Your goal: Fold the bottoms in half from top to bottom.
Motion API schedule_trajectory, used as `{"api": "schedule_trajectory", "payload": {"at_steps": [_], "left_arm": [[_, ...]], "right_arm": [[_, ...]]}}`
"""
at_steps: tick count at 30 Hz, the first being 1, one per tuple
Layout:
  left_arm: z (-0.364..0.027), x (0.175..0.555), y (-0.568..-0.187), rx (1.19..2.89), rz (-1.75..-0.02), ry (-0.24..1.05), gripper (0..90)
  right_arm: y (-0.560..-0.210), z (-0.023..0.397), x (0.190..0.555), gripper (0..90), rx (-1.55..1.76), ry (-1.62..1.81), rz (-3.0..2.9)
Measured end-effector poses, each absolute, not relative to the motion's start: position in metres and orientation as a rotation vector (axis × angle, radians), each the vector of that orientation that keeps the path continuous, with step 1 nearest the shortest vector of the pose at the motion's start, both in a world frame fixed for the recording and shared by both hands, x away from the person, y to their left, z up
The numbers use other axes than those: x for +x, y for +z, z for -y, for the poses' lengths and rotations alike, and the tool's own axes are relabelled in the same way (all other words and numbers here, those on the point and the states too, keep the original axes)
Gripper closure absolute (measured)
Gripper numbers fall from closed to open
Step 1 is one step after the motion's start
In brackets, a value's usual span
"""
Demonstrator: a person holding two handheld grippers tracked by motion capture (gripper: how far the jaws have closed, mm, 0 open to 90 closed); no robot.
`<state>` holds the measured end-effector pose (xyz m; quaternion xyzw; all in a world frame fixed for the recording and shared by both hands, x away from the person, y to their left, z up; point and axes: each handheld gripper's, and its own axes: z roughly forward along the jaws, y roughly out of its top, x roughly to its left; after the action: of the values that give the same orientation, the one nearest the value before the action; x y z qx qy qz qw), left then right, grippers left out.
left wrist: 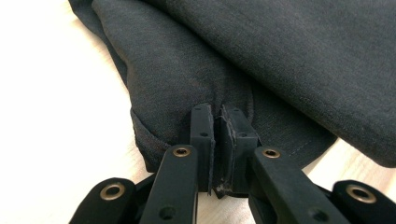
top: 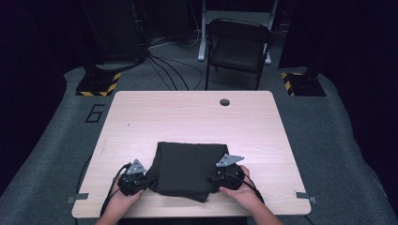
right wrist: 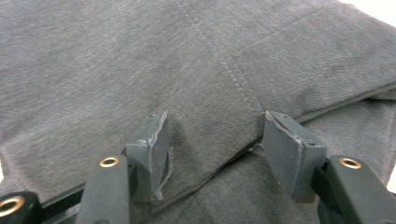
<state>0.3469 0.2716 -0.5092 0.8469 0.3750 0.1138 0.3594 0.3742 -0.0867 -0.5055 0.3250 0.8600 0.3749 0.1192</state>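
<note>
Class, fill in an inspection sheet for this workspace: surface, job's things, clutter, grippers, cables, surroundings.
Surface: pale wooden table with a round hole.
Job's things: folded dark cloth near the front edge.
Clutter: nothing seen.
Grippers: left hand-held gripper shut on the cloth's edge; right hand-held gripper open, jaws astride the cloth.
Cables: black cables on the floor beyond the table.
Surroundings: folding chair, hazard-striped bases, grey floor.
</note>
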Motion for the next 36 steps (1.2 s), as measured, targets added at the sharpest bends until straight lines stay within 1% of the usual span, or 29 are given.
{"api": "schedule_trajectory", "payload": {"at_steps": [1,3,5,6,9,11,18,19,28,36], "left_arm": [[-0.273,0.348,-0.508,2.181,-0.975,0.272,82.0],[-0.273,0.345,-0.508,2.172,-0.975,0.283,80.1],[-0.273,0.342,-0.508,2.168,-0.973,0.285,77.1],[-0.273,0.342,-0.508,2.168,-0.973,0.285,75.3],[-0.274,0.337,-0.505,2.166,-0.967,0.279,65.9],[-0.276,0.335,-0.503,2.181,-0.96,0.283,63.1],[-0.284,0.333,-0.499,2.182,-0.99,0.239,59.3],[-0.286,0.332,-0.497,2.17,-1.0,0.218,58.1],[-0.294,0.33,-0.486,2.105,-0.988,0.195,52.4],[-0.301,0.333,-0.477,2.002,-1.038,0.237,49.1]], "right_arm": [[-0.506,0.087,0.376,39.9,0.947,1.093,-2.51],[-0.507,0.088,0.38,37.2,0.979,1.095,-2.509],[-0.507,0.091,0.381,37.2,1.003,1.118,-2.514],[-0.507,0.091,0.381,37.2,1.003,1.118,-2.514],[-0.505,0.093,0.379,38.4,1.007,1.126,-2.506],[-0.504,0.093,0.377,38.9,1.007,1.13,-2.503],[-0.5,0.097,0.373,39.3,0.999,1.14,-2.487],[-0.498,0.1,0.372,39.4,1.004,1.146,-2.478],[-0.491,0.111,0.37,39.4,1.022,1.195,-2.404],[-0.488,0.114,0.369,39.4,1.028,1.187,-2.377]]}}
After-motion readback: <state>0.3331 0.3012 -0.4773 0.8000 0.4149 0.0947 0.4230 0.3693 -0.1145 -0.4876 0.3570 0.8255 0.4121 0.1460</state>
